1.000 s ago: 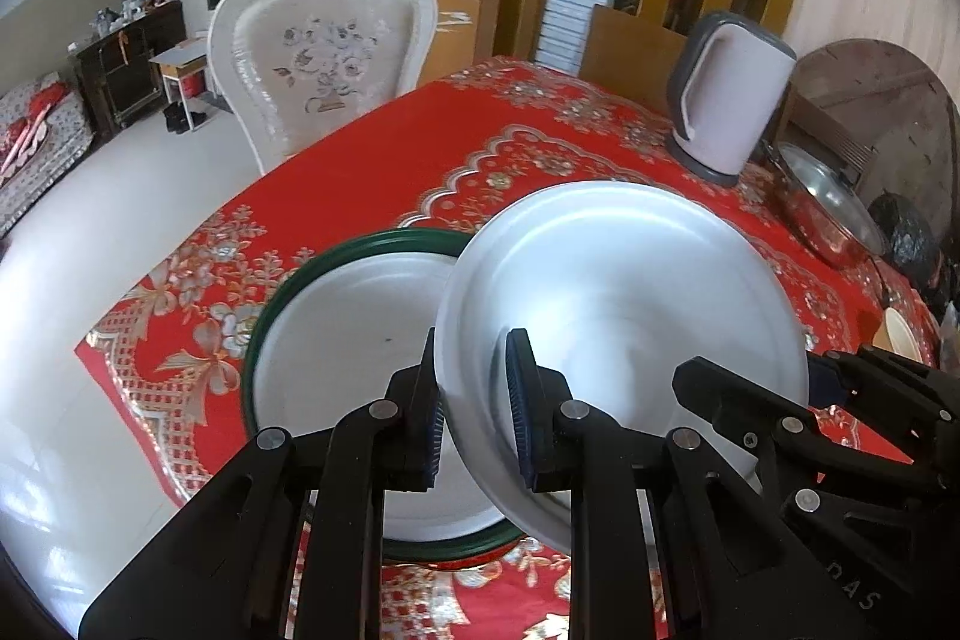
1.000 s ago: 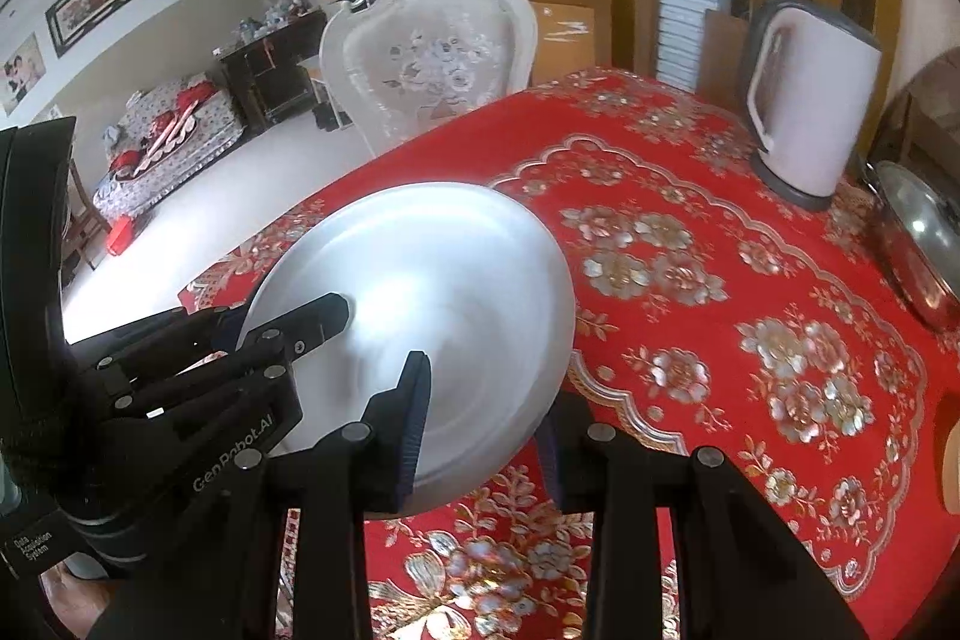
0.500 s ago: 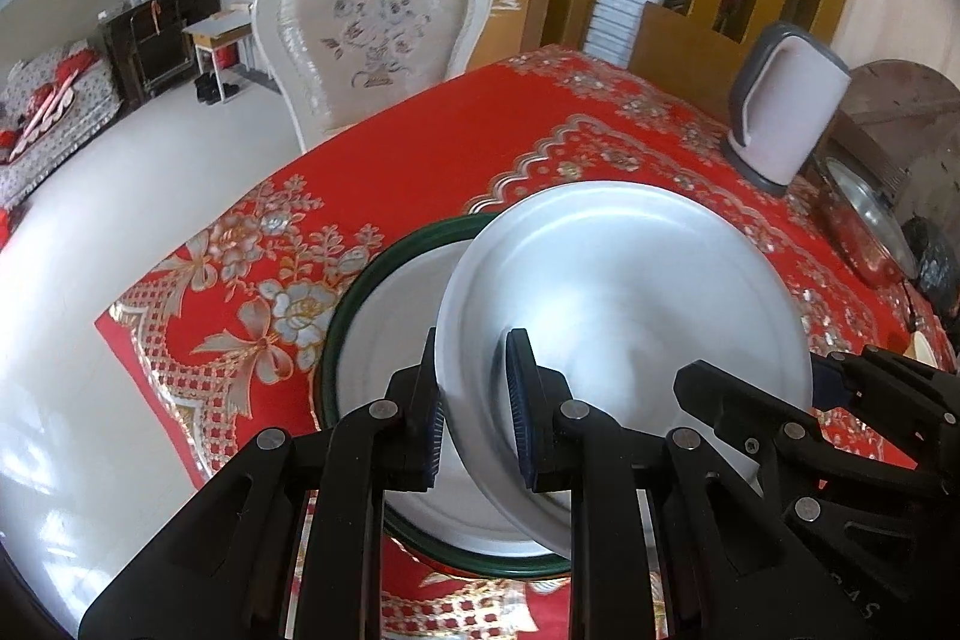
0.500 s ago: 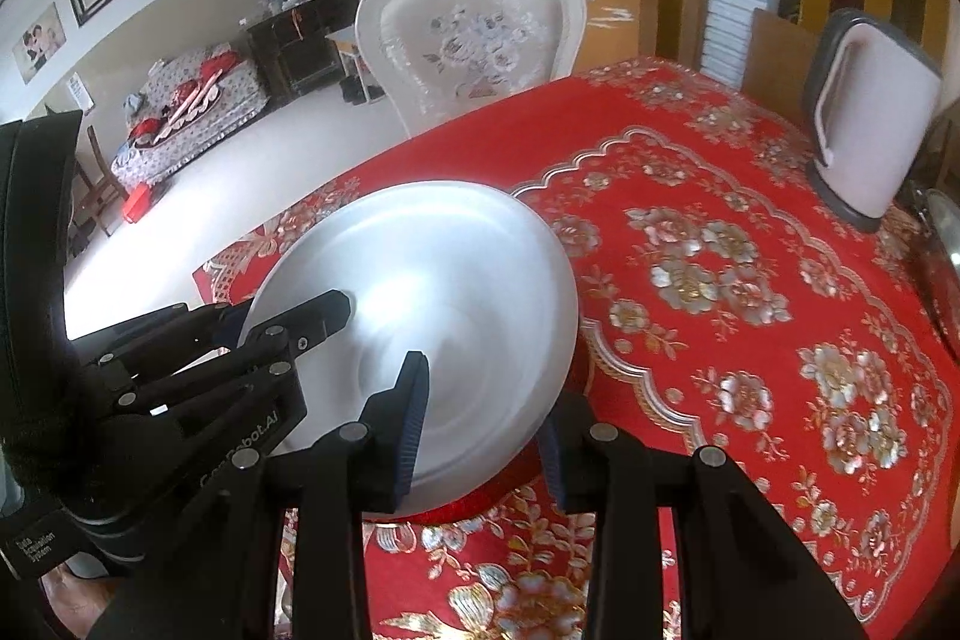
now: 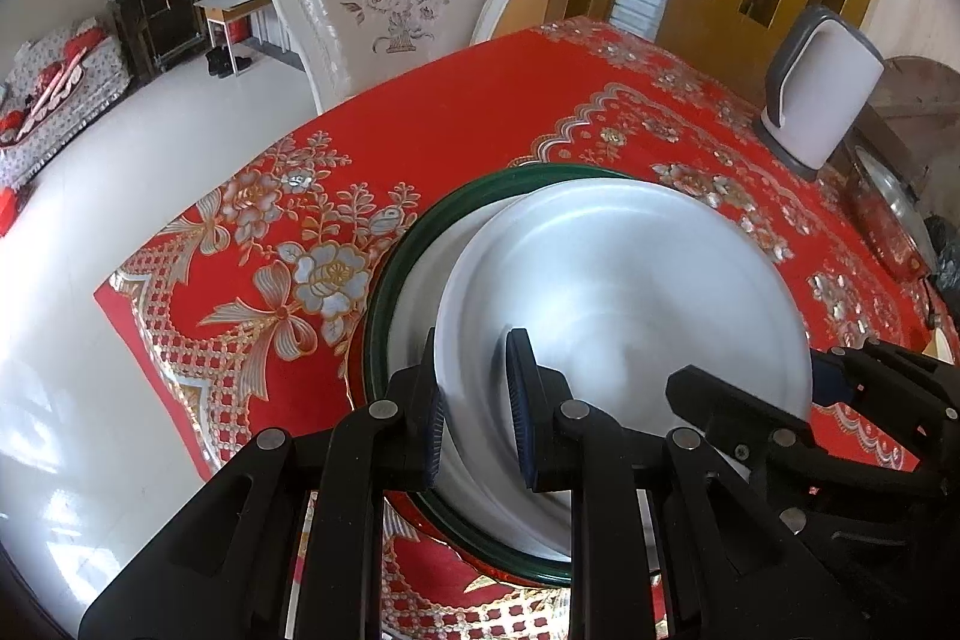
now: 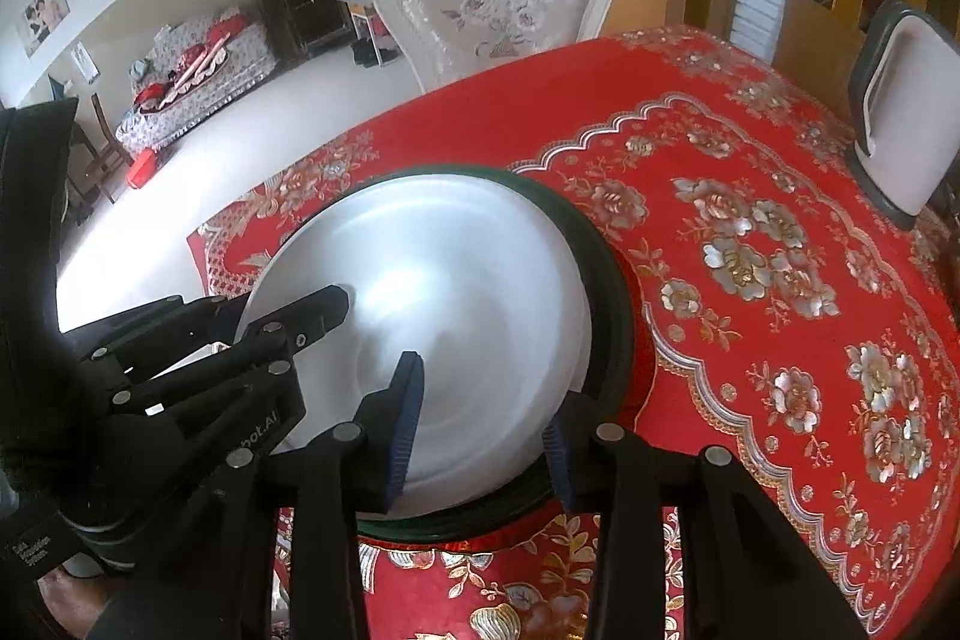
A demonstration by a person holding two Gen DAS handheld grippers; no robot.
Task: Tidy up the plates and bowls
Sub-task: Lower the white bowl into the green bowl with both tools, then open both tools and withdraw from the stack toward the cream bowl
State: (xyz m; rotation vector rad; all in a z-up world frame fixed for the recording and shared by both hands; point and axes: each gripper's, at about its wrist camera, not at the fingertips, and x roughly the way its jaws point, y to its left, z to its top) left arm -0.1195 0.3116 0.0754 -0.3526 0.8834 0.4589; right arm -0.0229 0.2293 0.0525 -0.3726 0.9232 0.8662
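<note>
Two grippers are carrying one silver plate [image 5: 624,292], which is now hanging almost squarely over the green-rimmed plate [image 5: 384,280] at lower centre, having come across from beside it; stacking looks close. The left gripper [image 5: 474,400] is clamping the plate's near rim, while the right gripper [image 6: 480,424] is straddling the opposite edge, its fingers looking wider. Whether the plates are touching is hidden underneath.

Matt metal plate [image 5: 630,280]; glossy embroidered cloth [image 5: 480,100]; black plastic grippers.
</note>
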